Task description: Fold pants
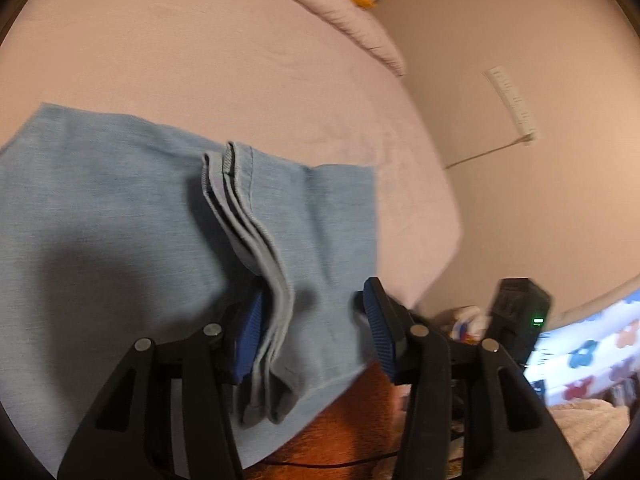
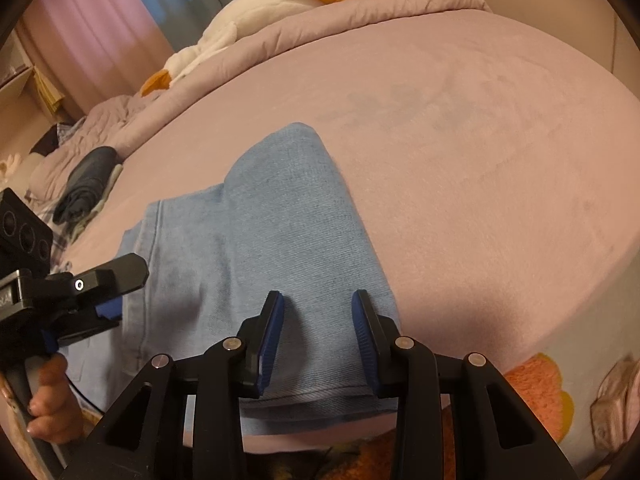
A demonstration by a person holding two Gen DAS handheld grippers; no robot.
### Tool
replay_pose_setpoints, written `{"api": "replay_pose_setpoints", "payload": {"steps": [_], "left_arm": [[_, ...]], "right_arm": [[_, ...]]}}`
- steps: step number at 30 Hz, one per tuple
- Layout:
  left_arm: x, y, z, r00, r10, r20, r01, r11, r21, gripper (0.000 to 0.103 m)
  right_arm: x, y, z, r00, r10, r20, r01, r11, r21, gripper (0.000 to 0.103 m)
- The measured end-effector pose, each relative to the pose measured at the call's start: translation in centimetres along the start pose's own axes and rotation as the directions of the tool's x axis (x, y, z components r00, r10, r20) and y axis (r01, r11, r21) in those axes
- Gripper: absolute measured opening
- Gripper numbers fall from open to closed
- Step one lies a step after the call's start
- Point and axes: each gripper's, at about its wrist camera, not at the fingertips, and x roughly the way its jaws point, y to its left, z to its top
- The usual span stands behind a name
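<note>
1. Denim in a pale blue makes up the pants point(image 2: 256, 240), which lie folded on the near edge of the bed point(image 2: 460, 160), their lowest fold reaching just over that edge
2. Pinkish-mauve sheet covers the bed; a quilt point(image 2: 340, 20) of the same colour is bunched along its far edge, and a white and orange plush toy point(image 2: 248, 20) lies on it
3. In the left wrist view the hems of the legs point(image 1: 244, 216) are stacked in layers on top of the folded cloth, running from the middle of the pants toward the near edge
4. Left gripper point(image 1: 316, 332) has its jaws spread apart; the hem stack lies against the inner face of the left jaw, while the right jaw stands clear of it, so nothing is pinched
5. Right gripper point(image 2: 318, 332) hangs above the near end of the pants, jaws released with flat denim showing between them
6. Seen from the right wrist, the left gripper point(image 2: 106, 308) sits at the left edge of the pants, with the person's hand point(image 2: 50, 396) on its handle
7. Dark folded clothes point(image 2: 90, 184) rest near the bed's far left edge, well apart from the pants
</note>
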Motion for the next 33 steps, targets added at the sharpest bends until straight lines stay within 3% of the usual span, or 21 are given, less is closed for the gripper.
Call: {"api": "replay_pose_setpoints", "payload": {"steps": [2, 5, 9, 14, 17, 22, 23, 25, 26, 33], "left_arm": [[-0.1, 0.0, -0.1, 0.999, 0.042, 0.009, -0.042, 0.999, 0.011, 0.048], [0.1, 0.6, -0.1, 0.999, 0.050, -0.005, -0.050, 0.999, -0.018, 0.048], [-0.1, 1.4, 0.0, 0.982, 0.186, 0.015, -0.186, 0.983, 0.005, 0.048], [0.4, 2.3, 0.2, 0.988, 0.151, -0.020, -0.152, 0.988, -0.009, 0.048], [1.8, 2.3, 0.3, 0.995, 0.072, -0.065, -0.072, 0.997, -0.003, 0.048], [2.7, 1.6, 0.6, 0.997, 0.034, -0.069, -0.033, 0.999, 0.013, 0.051], [2.9, 1.6, 0.5, 0.997, 0.008, -0.078, -0.006, 1.000, 0.017, 0.049], [3.2, 2.0, 0.1, 0.997, 0.006, -0.077, -0.005, 1.000, 0.019, 0.019], [3.2, 2.3, -0.1, 0.997, 0.042, -0.062, -0.041, 0.999, 0.013, 0.014], [0.4, 1.3, -0.8, 0.997, 0.072, 0.023, -0.072, 0.997, -0.018, 0.011]], "right_arm": [[0.1, 0.0, 0.0, 1.000, 0.001, 0.000, -0.001, 1.000, 0.000, 0.036], [0.1, 0.0, 0.0, 1.000, 0.003, 0.001, -0.003, 1.000, 0.000, 0.036], [0.1, -0.1, 0.0, 1.000, 0.001, 0.000, -0.001, 1.000, -0.004, 0.036], [0.1, -0.2, 0.0, 1.000, 0.002, -0.001, -0.002, 1.000, -0.001, 0.036], [0.0, -0.2, 0.0, 1.000, -0.003, -0.002, 0.003, 1.000, -0.001, 0.036], [-0.1, -0.2, -0.1, 1.000, -0.005, -0.002, 0.005, 1.000, -0.001, 0.036], [-0.1, -0.3, 0.0, 1.000, -0.004, -0.002, 0.005, 1.000, 0.001, 0.036], [-0.1, -0.3, 0.0, 1.000, -0.006, -0.001, 0.006, 1.000, 0.005, 0.036], [-0.2, -0.2, 0.0, 1.000, -0.009, 0.000, 0.009, 1.000, 0.006, 0.036], [-0.4, 0.4, 0.2, 0.999, -0.040, -0.013, 0.039, 0.999, -0.018, 0.036]]}}
